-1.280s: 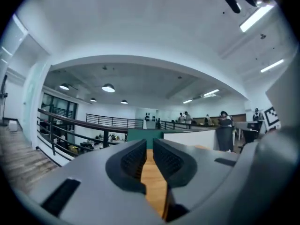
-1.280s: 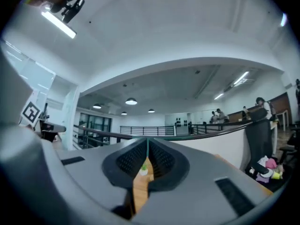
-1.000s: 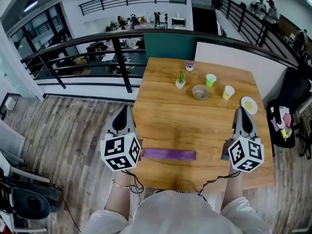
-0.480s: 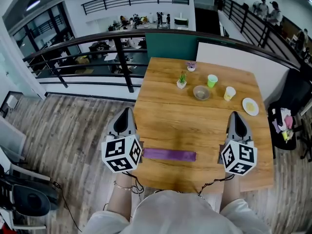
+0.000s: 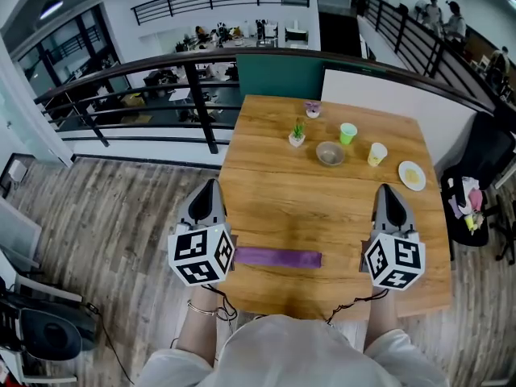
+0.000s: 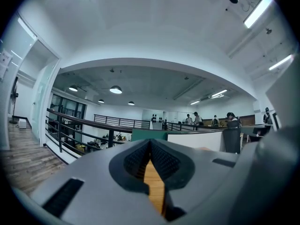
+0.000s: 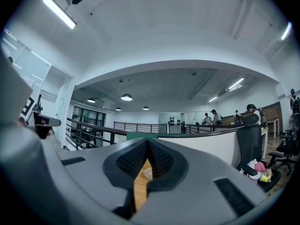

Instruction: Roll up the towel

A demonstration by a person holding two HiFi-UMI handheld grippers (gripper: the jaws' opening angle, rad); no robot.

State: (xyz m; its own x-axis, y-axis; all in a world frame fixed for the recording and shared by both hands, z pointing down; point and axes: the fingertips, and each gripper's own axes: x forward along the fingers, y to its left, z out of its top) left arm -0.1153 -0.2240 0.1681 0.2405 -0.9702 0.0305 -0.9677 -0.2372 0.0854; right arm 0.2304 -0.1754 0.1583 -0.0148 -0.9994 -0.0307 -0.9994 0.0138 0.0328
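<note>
Head view, from my remote seat: the purple towel (image 5: pixel 278 257) lies as a narrow strip along the near edge of the table (image 5: pixel 322 200), between the two hand-held grippers. The left gripper (image 5: pixel 211 185) hangs at the table's left edge with its marker cube just beside the strip's left end. The right gripper (image 5: pixel 388 190) sits over the right side, apart from the strip's other end. Both point level and away from me. Each gripper's own view shows its jaws pressed together with nothing between them, only bare wood past the tips. I cannot tell whether the strip is a flat fold or already a roll. I judge the first risk to be the edge: the towel lies so near it that a nudge toward me could drag the cloth off onto the floor. The second is the grip, since thin cloth on flat wood gives closed jaws nothing to bite. Unless they open first and come down at one end, they may only skid and bunch the fabric. Rolling from one corner alone would wind it crooked and loose. The bowl (image 5: pixel 330 152) and plate (image 5: pixel 411 175) stand well apart at the far side, out of harm's way.
</note>
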